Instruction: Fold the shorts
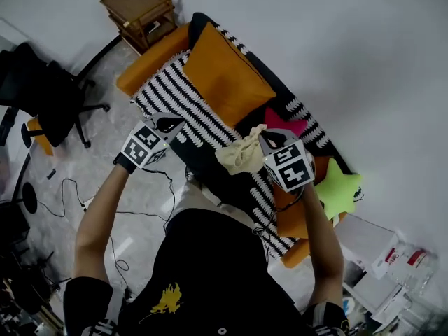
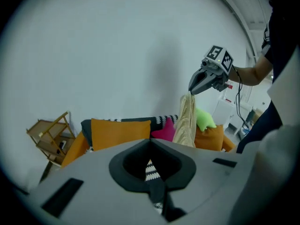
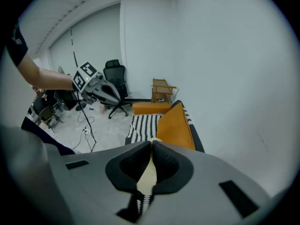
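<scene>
The pale cream fabric shorts [image 1: 241, 156] are clamped in the closed right gripper [image 1: 266, 138] and let hang just below it, likely for spreading out, while the left gripper [image 1: 175, 123] is held shut and empty alongside.

We find no words, numbers or brand names we can read. The cubes on the left gripper [image 1: 180, 122] and right gripper [image 1: 261, 137] carry only black-and-white square markers. The black shirt [image 1: 210, 264] bears a letterless yellow emblem [image 1: 168, 299], and print on the boxes [image 1: 400, 257] is too small.
</scene>
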{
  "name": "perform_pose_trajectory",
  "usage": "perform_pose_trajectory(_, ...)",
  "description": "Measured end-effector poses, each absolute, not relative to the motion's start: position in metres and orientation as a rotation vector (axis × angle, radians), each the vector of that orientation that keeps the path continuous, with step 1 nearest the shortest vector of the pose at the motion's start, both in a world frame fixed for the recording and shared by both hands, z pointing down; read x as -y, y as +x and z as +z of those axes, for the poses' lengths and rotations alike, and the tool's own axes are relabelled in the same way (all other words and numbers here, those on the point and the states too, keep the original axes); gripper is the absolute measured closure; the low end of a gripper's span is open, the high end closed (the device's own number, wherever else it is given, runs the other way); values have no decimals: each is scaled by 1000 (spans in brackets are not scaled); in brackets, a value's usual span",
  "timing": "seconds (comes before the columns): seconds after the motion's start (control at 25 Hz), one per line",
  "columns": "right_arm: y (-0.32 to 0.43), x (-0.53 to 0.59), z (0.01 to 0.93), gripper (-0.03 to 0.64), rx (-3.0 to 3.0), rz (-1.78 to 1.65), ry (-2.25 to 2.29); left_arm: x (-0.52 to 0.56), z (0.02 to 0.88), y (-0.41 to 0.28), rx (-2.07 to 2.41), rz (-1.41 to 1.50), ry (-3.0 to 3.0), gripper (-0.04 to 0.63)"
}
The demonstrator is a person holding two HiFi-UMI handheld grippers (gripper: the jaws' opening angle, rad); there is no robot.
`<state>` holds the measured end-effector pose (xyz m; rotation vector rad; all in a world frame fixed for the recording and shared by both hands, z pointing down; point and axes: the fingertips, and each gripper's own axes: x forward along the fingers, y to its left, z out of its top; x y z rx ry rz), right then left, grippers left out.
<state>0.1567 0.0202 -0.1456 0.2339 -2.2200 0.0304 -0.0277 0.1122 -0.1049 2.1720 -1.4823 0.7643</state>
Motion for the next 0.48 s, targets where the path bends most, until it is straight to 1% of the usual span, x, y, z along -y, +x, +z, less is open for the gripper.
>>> perform_pose_trajectory(0.24, 70, -25, -146, 586, 2174, 189, 340, -137, -29, -34, 1409, 410, 2119, 581)
perform_pose_trajectory(0.28, 55, -26, -150, 586, 2176, 189, 347, -137, -20, -33, 1395, 378, 2117, 553)
perform_pose_trajectory(0.36, 27, -31, -159, 586, 2182, 171, 337, -135, -5, -33, 1356, 345, 2129, 349)
perform_pose_trajectory(0.4, 13, -34, -164, 586, 2187, 158, 328, -133, 2, -36, 1344, 348, 2134, 319)
perform_pose_trajectory(0.48, -11, -38, -177, 586, 2202, 133, 320, -126, 18, -48, 1347, 376, 2117, 284)
